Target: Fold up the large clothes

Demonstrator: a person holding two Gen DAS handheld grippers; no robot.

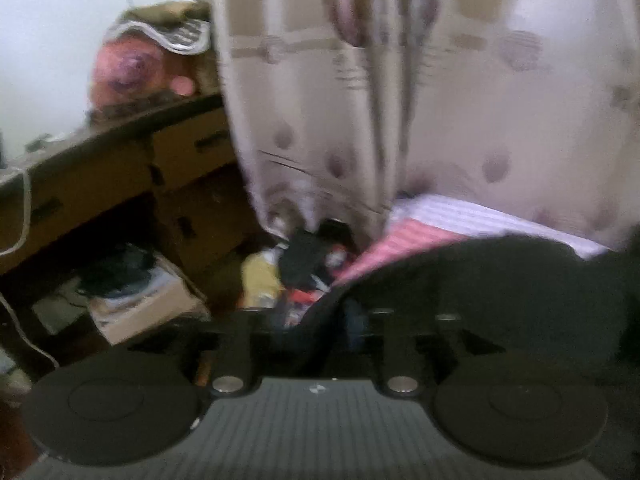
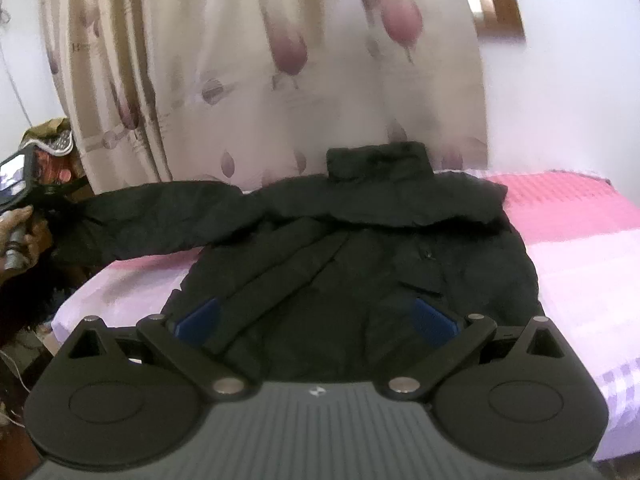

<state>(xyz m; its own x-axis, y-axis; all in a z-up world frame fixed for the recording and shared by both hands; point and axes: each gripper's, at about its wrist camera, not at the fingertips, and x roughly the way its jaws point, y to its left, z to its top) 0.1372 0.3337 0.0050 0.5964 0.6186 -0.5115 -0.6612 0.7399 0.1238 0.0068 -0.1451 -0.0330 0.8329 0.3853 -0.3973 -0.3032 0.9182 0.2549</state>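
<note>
Two grippers: right gripper (image 2: pixel 316 322) spread over jacket (image 2: pixel 360 248); left gripper (image 1: pixel 316 320) grip unclear, blurred. Risk: far-left sleeve (image 2: pixel 152 216) overhangs bed (image 2: pixel 580 248), slips off.

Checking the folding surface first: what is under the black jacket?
The black jacket lies on a bed cover with pink and pale lilac bands. Whatever sits directly beneath the jacket's body is covered and cannot be seen.

jacket (image 2: pixel 360 248): matt black padded cloth | bedspread (image 2: pixel 580 232): pink waffle-textured cloth | curtain (image 2: pixel 240 80): smooth printed fabric
</note>
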